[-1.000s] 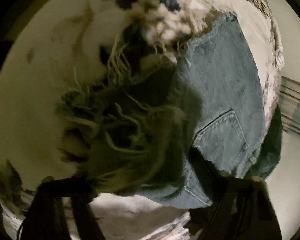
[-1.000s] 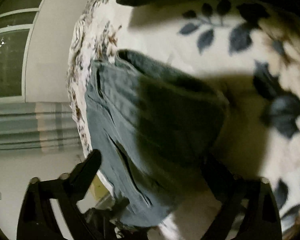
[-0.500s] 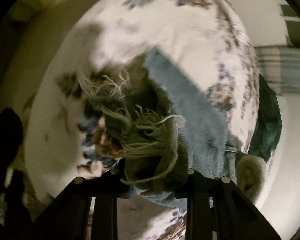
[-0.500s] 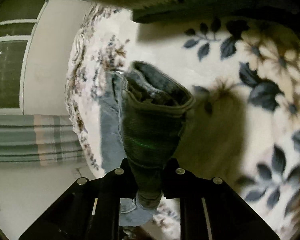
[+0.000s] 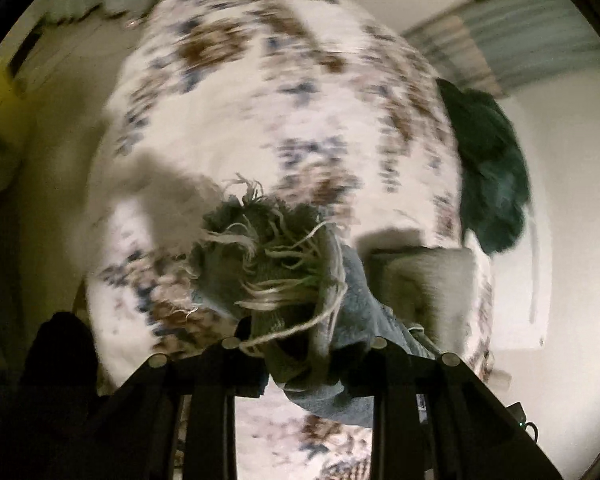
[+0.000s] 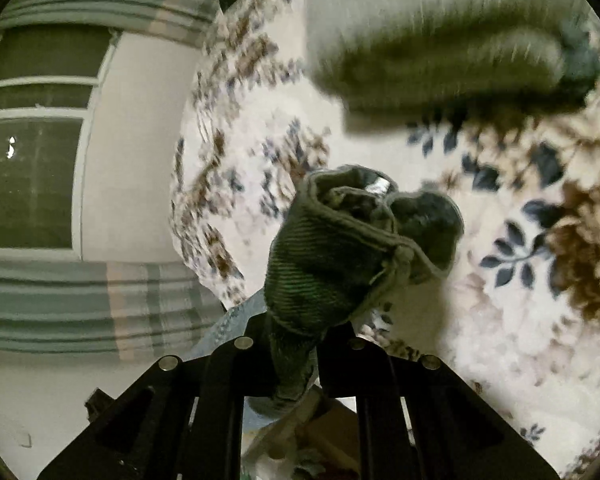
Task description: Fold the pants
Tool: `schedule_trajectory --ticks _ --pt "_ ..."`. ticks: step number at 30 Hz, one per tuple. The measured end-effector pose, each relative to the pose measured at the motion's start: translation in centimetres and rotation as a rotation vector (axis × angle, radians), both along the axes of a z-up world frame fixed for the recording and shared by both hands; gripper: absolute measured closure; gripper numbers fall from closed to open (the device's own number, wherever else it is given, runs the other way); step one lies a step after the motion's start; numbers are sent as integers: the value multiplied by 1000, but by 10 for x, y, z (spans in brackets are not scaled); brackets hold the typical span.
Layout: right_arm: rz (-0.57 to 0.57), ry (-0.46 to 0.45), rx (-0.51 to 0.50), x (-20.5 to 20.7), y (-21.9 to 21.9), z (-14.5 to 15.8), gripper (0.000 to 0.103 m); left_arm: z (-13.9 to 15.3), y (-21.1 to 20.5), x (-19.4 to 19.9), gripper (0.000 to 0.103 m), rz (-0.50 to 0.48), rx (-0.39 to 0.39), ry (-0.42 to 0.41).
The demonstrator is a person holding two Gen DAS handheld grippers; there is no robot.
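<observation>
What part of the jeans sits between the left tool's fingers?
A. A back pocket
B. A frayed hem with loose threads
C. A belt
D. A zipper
B: in the left wrist view, the left gripper is shut on a bunched piece of the jeans whose edge is frayed, with pale loose threads hanging out; no pocket, zipper or belt shows there.

The pants (image 5: 284,276) are matt blue denim cloth — frayed to loose pale threads at the hem pinched in the left tongs (image 5: 300,360). Those tongs are matt black plastic with dull metal screws. Beyond them, the bed (image 5: 260,120) wears soft flower-printed cloth.
</observation>
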State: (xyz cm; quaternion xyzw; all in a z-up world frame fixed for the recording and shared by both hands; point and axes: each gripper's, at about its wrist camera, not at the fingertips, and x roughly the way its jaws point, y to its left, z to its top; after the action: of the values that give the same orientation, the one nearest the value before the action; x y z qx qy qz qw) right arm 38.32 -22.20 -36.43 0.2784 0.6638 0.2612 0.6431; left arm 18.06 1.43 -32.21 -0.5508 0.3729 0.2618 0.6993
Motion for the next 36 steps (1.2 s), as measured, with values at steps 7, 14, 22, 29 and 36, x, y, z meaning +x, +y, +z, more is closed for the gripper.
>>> schedule_trajectory --ticks 7,14,22,29,36 --pt "-218 -149 27 56 -59 134 89 96 -7 144 80 -236 26 -183" --pt "-468 -346 -2 157 -107 210 89 127 -31 329 80 -520 91 -334" --pt "-693 -308 -89 187 -154 107 89 -28 -62 421 80 -811 102 -118" --pt "-738 -182 -148 161 -156 15 89 -101 -64 399 79 -864 71 -19" --pt "-702 -145 -183 142 -152 -4 82 -81 -60 393 70 -893 57 16"
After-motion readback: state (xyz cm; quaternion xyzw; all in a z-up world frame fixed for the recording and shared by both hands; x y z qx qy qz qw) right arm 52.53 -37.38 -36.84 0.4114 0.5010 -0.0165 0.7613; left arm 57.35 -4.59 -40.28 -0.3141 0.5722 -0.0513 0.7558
